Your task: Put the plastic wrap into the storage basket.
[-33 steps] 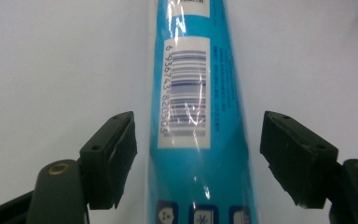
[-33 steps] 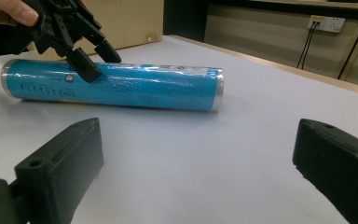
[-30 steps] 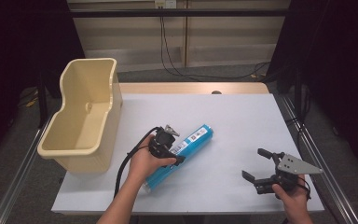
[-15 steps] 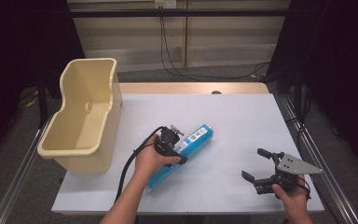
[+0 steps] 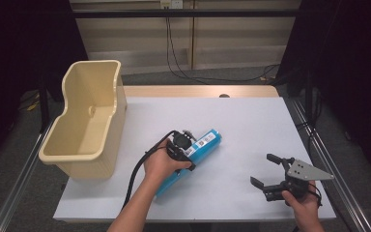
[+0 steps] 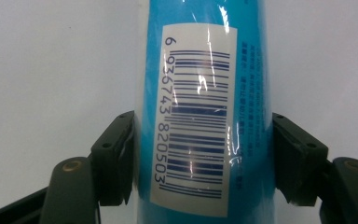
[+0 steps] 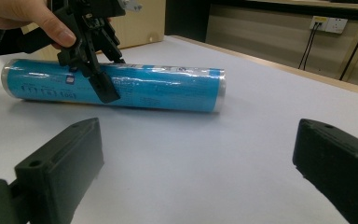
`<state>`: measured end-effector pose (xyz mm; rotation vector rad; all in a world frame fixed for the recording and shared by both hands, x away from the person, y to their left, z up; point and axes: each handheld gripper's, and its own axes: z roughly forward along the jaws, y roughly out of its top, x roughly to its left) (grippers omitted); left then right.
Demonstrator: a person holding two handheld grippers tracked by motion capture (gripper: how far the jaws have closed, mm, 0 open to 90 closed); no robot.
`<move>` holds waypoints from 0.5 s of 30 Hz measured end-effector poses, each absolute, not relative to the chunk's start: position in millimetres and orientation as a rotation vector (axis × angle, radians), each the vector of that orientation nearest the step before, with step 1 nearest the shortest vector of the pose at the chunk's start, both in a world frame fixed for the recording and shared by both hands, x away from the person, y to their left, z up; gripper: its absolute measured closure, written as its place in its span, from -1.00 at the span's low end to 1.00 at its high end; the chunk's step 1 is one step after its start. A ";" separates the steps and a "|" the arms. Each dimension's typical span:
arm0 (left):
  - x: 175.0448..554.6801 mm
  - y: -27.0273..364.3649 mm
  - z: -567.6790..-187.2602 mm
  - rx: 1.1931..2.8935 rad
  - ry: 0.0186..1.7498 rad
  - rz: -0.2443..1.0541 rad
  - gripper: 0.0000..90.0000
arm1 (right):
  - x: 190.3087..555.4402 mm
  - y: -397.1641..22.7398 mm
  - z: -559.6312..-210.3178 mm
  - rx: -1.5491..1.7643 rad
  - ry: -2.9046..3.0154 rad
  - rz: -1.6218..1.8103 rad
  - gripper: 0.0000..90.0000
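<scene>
L gripper (image 5: pixel 186 147): jaws just closed on blue tube (image 5: pixel 207 143), mid-frame, lying flat on table (image 5: pixel 251 121); side grip to lift.
R gripper (image 5: pixel 270 171): lower right, jaws wide, nothing held, waiting.
Bin (image 5: pixel 84 125): left, likely drop spot.

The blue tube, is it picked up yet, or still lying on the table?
Done: the left gripper has just been closing its jaws and now clamps the blue tube, a pad on each side over the barcode. In hand: the tube lies flat on the white table, not yet lifted. Left: probably carrying it to the beige bin. The right gripper waits open, holding nothing.
</scene>
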<state>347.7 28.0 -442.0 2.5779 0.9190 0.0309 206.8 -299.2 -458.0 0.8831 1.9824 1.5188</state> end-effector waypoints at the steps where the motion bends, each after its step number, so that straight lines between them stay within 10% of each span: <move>1: 347.9 27.8 -441.6 2.572 0.942 0.010 -0.28 | 206.8 -299.2 -458.0 0.883 1.982 1.519 -0.97; 15: 353.0 43.8 -416.5 2.519 1.154 -0.102 -0.28 | 207.1 -300.1 -458.1 0.886 1.982 1.520 -0.97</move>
